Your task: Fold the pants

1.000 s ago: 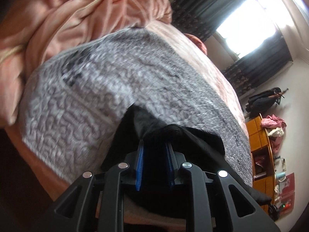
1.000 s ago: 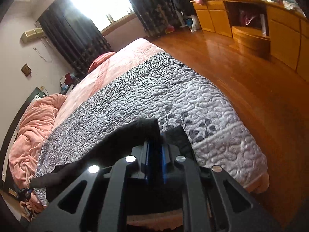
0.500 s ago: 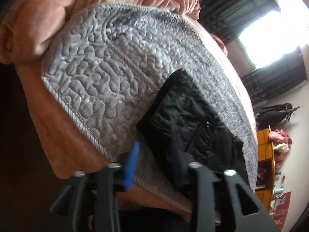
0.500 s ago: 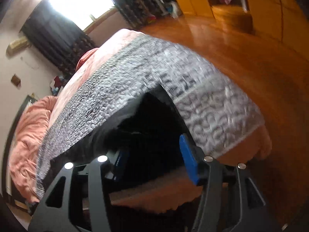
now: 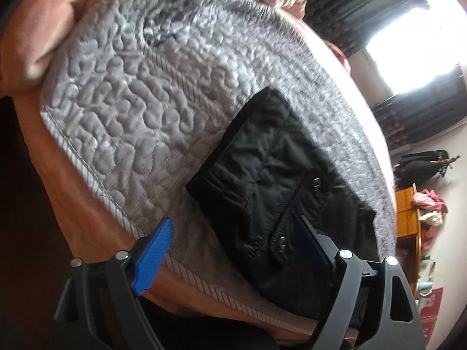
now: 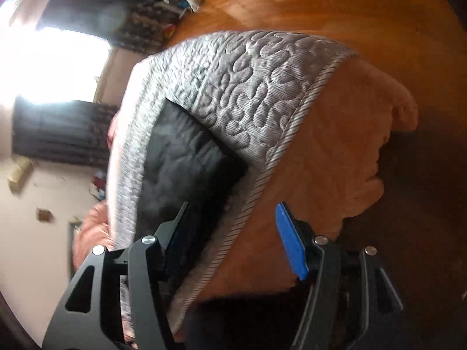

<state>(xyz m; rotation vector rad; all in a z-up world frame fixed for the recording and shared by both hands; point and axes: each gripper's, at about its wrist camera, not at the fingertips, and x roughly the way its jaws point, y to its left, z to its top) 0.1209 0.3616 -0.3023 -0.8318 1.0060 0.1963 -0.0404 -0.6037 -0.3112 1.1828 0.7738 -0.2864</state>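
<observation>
Black, quilted-looking pants [image 5: 280, 180] lie as a compact folded bundle on the grey quilted bedspread [image 5: 140, 110], near the edge of the bed. On our left, the left gripper [image 5: 236, 242] has its blue fingers [image 5: 153, 250] spread wide and empty, one just beside the bundle's near edge; on our right, the right gripper [image 6: 233, 233] is likewise wide and holds nothing, with the pants ahead of its left finger. We judge the folding largely done, with perhaps only a final tidy or smoothing left.
</observation>
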